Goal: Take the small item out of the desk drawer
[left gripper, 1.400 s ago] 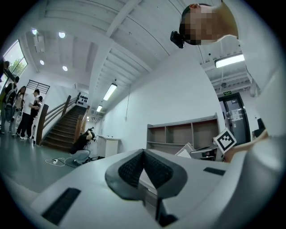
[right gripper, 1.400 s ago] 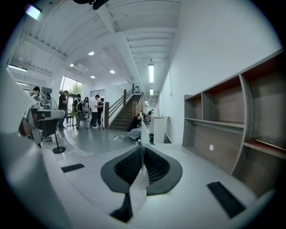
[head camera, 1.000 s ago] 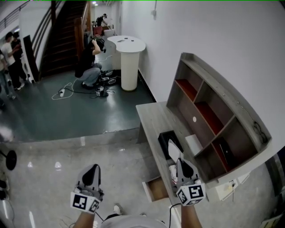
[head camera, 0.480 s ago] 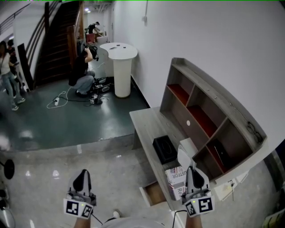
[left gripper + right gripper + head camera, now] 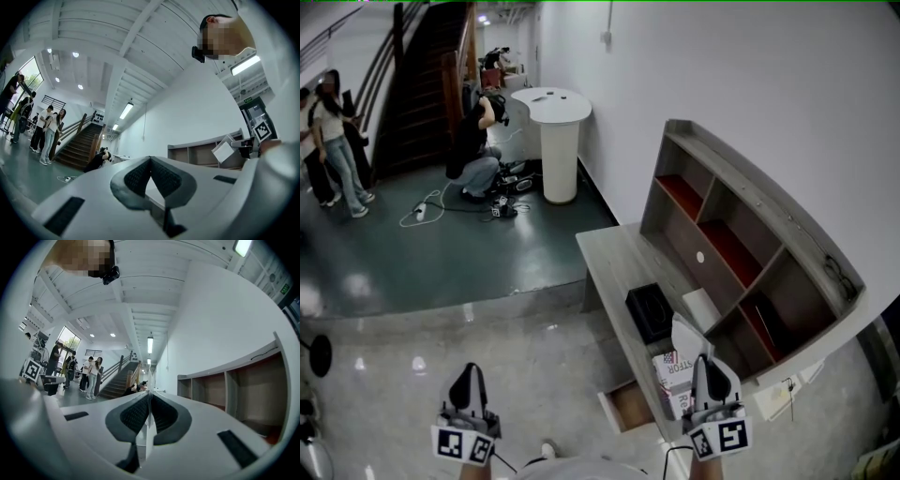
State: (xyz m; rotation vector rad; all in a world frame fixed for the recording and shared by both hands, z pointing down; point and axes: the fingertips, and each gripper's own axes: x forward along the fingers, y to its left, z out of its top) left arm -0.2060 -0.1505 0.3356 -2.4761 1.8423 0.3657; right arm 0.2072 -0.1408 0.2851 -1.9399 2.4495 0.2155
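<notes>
Right gripper (image 5: 701, 364) is clamped on a thin white card (image 5: 685, 334), the small item; the pads pinch its lower edge, so it stands upright and shows edge-on btwn the jaws in the right gripper view. It's held above the desk (image 5: 614, 253) edge, clear of the open drawer (image 5: 628, 403) lower down, prob. so it won't snag; task looks nearly done.

Left gripper (image 5: 469, 375) has its fingers together on nothing; it hangs over the floor (image 5: 534, 356), well apart from the desk, seemingly just kept out of the way.

Writing: a printed box (image 5: 673, 373) on the desk beside the card has red & blue lettering, too small to read w/ certainty; the black box (image 5: 649, 312) shows no label.
</notes>
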